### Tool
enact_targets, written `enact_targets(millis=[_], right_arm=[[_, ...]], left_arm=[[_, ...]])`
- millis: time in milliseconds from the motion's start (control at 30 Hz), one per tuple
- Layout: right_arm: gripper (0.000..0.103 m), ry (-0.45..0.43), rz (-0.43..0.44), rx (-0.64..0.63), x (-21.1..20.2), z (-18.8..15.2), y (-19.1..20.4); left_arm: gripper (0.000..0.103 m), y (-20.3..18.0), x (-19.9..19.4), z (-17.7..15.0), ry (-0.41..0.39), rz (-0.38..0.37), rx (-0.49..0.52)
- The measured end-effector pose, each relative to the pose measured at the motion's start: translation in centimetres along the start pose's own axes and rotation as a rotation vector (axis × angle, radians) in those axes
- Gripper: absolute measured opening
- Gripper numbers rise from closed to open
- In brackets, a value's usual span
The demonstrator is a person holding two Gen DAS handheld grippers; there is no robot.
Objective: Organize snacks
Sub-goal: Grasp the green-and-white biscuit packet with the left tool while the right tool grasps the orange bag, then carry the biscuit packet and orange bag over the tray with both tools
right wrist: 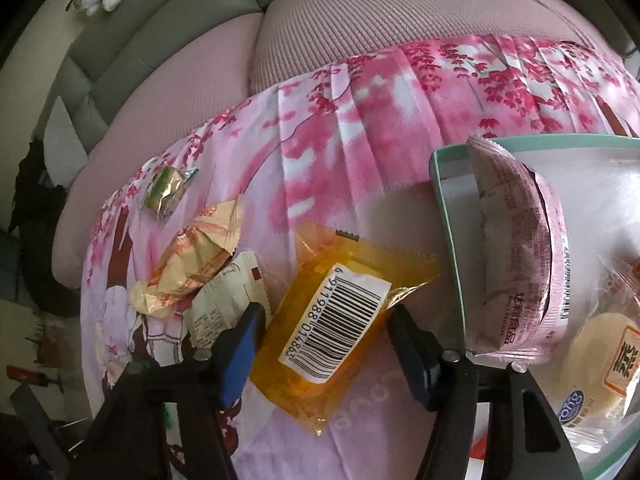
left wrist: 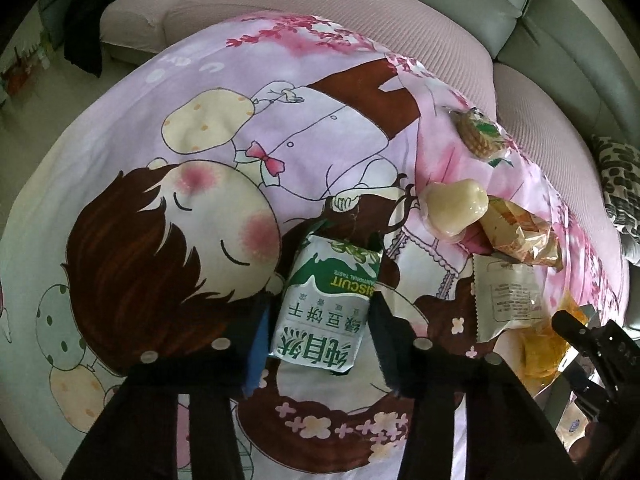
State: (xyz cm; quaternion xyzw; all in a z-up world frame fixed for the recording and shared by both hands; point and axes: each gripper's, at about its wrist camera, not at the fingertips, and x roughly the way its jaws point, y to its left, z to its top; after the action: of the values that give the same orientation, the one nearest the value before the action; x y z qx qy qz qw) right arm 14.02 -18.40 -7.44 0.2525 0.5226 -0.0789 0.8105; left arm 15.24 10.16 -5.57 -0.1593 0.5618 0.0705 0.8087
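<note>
A green and white biscuit packet (left wrist: 324, 300) lies flat on the cartoon-print cloth (left wrist: 168, 208). My left gripper (left wrist: 320, 300) points down over it, with a pad against each long side. An orange packet with a barcode label (right wrist: 340, 320) lies slantwise on the cloth beside a teal-rimmed white tray (right wrist: 444, 208). My right gripper (right wrist: 326, 308) straddles this packet, and its pads meet the packet's edges. In the left wrist view the right gripper (left wrist: 580, 336) shows at the far right over the orange packet (left wrist: 540, 352).
The tray holds a pink packet (right wrist: 516, 248) and a round pale snack (right wrist: 604, 364). Loose on the cloth are a jelly cup (left wrist: 456, 204), a cracker pack (left wrist: 478, 132), a cream-orange wrapper (right wrist: 196, 256) and a white packet (right wrist: 224, 300). A sofa (left wrist: 320, 4) curves behind.
</note>
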Motion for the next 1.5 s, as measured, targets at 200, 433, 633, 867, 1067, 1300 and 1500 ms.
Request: enact_targets(millis=[200, 433, 633, 867, 1067, 1300, 1500], right_arm=[[0.059, -0.002, 0.004, -0.017, 0.0, 0.0, 0.2], [0.048, -0.022, 0.035, -0.026, -1.8, -1.3, -0.8], [0.047, -0.049, 0.069, -0.031, -3.7, -2.2, -1.3], [0.047, -0.105, 0.104, -0.049, -7.0, -2.8, -1.3], [0.047, -0.147, 0.126, -0.031, -10.1, -3.8, -2.7], [0.047, -0.204, 0.139, 0.011, -13.3, -4.8, -5.5], [0.047, -0.243, 0.117, 0.067, -15.0, -4.9, -8.3]], left_arm=[[0.043, -0.2, -0.5, 0.1, -0.016, -0.013, 0.001], [0.042, -0.6, -1.8, -0.8, -0.068, -0.028, 0.027], [0.042, -0.9, -2.6, -1.7, -0.107, -0.051, 0.043], [0.042, -1.9, -5.3, -1.9, -0.167, -0.079, 0.073], [0.042, -3.4, -7.8, -2.4, -0.217, -0.129, 0.108], [0.042, -5.9, -10.5, -3.6, -0.27, -0.177, 0.171], [0.042, -8.0, -12.0, -4.7, -0.288, -0.234, 0.215]])
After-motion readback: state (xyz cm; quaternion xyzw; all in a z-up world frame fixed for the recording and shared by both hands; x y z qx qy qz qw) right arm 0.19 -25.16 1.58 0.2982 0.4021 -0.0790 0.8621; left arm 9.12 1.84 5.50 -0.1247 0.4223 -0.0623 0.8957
